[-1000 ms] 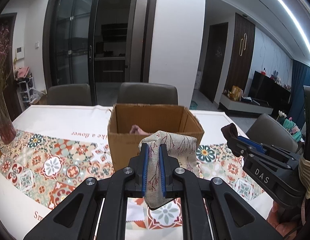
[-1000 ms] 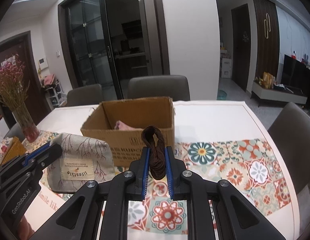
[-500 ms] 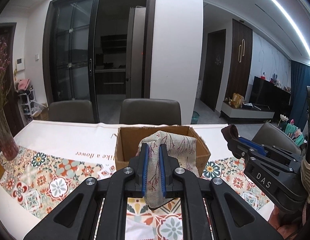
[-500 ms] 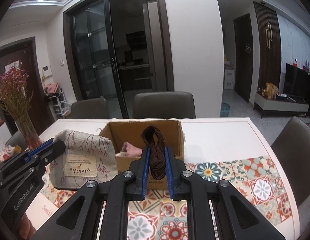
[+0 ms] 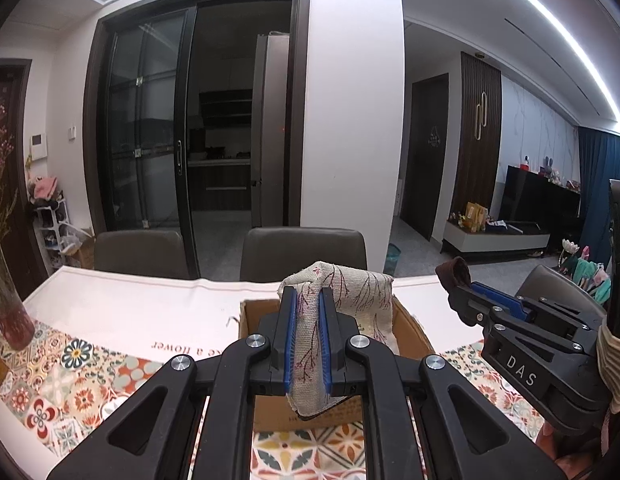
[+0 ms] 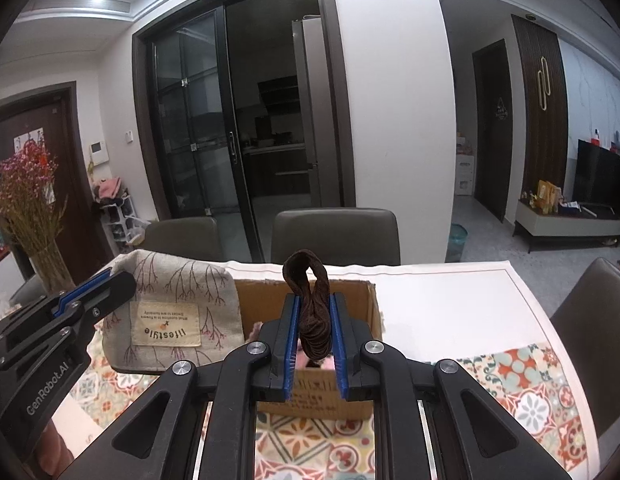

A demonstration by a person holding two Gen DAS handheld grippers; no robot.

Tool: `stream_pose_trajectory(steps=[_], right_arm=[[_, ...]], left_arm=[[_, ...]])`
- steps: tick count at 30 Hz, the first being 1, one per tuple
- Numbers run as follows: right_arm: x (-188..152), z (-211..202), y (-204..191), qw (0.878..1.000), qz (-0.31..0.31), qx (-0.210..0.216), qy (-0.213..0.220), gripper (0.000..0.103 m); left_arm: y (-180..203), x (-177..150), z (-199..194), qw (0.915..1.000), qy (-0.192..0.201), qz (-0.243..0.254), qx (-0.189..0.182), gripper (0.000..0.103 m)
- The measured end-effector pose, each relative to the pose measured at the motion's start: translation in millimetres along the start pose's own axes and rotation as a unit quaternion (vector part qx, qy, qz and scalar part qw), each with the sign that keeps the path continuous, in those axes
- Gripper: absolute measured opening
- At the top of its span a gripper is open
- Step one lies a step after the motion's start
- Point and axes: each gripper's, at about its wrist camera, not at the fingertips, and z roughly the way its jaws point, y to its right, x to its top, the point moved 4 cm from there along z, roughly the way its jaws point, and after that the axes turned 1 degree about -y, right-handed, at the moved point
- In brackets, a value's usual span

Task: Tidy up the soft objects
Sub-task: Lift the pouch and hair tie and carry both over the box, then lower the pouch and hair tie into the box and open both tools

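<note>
My left gripper (image 5: pixel 308 320) is shut on a beige cloth pouch (image 5: pixel 341 292) printed with red branches, held up over the near side of an open cardboard box (image 5: pixel 409 324). The pouch (image 6: pixel 170 308) and left gripper (image 6: pixel 98 284) also show in the right wrist view. My right gripper (image 6: pixel 313 320) is shut on a dark brown hair tie (image 6: pixel 310 300), held above the box (image 6: pixel 361 300). A pink soft item (image 6: pixel 254 332) lies inside the box. The right gripper (image 5: pixel 465 292) shows at the right of the left wrist view.
The box stands on a table with a patterned floral cloth (image 5: pixel 70 380). A vase of dried pink flowers (image 6: pixel 34 216) stands at the table's left. Two grey chairs (image 6: pixel 333 236) sit at the far side, another (image 6: pixel 589 320) at the right.
Both grippers have risen and moved forward over the box with their loads. The box now sits lower and closer under them.
</note>
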Motion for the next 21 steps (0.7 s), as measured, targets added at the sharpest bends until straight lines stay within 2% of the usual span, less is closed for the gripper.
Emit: stream_pose_trajectory(steps=[12, 21], right_arm=[[21, 27, -4, 1.0, -0.012, 0.0, 0.01, 0.017], [29, 47, -5, 1.0, -0.02, -0.003, 0.006, 0.017]], left_arm=[[-6, 18, 38, 1.0, 0.006, 0.008, 0.0, 0.012], [-7, 20, 67, 0.9999, -0.008, 0.011, -0.004, 0.012]])
